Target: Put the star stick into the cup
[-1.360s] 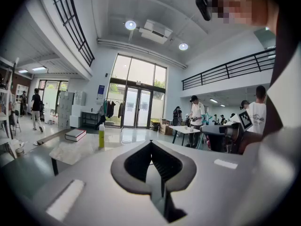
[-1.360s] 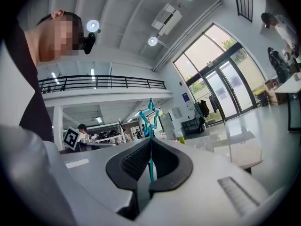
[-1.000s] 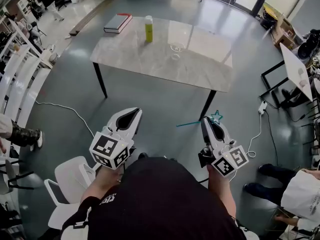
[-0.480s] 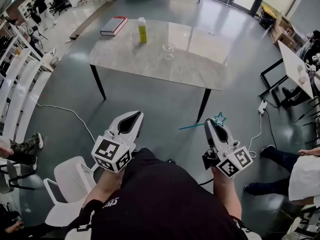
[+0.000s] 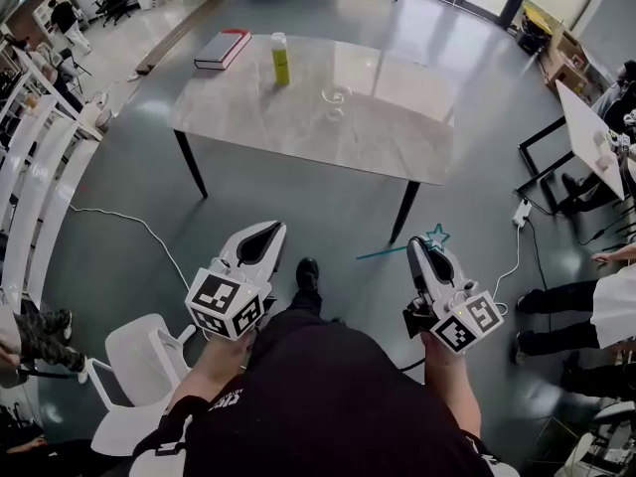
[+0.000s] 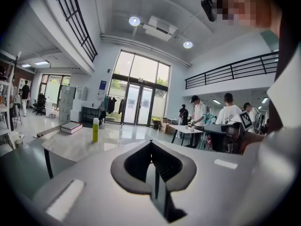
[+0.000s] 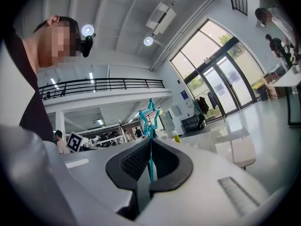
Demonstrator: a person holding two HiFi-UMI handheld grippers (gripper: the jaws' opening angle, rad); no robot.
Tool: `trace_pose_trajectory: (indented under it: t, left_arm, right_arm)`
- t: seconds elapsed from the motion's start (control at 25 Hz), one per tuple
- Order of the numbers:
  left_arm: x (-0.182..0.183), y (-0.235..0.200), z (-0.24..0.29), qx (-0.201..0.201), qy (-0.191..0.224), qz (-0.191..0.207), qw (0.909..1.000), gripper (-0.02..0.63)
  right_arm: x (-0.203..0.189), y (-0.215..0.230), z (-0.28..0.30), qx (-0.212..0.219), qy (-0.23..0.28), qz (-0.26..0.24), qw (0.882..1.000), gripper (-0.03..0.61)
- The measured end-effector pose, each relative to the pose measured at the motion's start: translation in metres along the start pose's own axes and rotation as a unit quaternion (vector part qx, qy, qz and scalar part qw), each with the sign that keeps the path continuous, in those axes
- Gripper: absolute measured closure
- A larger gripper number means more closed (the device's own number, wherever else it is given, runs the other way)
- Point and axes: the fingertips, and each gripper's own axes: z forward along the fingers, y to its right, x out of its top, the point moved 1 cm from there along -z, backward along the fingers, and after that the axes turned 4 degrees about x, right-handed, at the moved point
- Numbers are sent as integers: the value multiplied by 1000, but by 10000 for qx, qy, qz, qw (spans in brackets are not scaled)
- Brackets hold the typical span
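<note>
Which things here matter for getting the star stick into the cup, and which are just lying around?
For the job: star stick, held in the right gripper; clear cup on the table.
Lying about: book, yellow bottle, white chair.

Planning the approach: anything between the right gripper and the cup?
Head view: between the right gripper and cup lie floor, the table leg, then bare tabletop.

Head view: above the person [image 5: 328, 405], facing steeply down, desk [image 5: 268, 117] far ahead. Gripper views: low, facing level along their jaws. All three share the desk.
</note>
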Motion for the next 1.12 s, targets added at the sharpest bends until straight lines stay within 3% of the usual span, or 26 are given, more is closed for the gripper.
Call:
trace_pose_trajectory:
  t: [0.32, 0.6, 1.12]
  left_arm:
    - [23, -42, 68, -233, 30, -8, 9997, 611]
    - [52, -98, 125, -301, 108, 75, 9995, 611]
    - [68, -161, 160, -489, 65, 16, 9988, 611]
  right_arm:
    - [16, 43, 50, -268, 55, -19, 9996, 557]
    - [33, 75, 127, -242, 103, -84, 9996, 557]
    - [30, 80, 230, -41, -133, -4, 9999, 557]
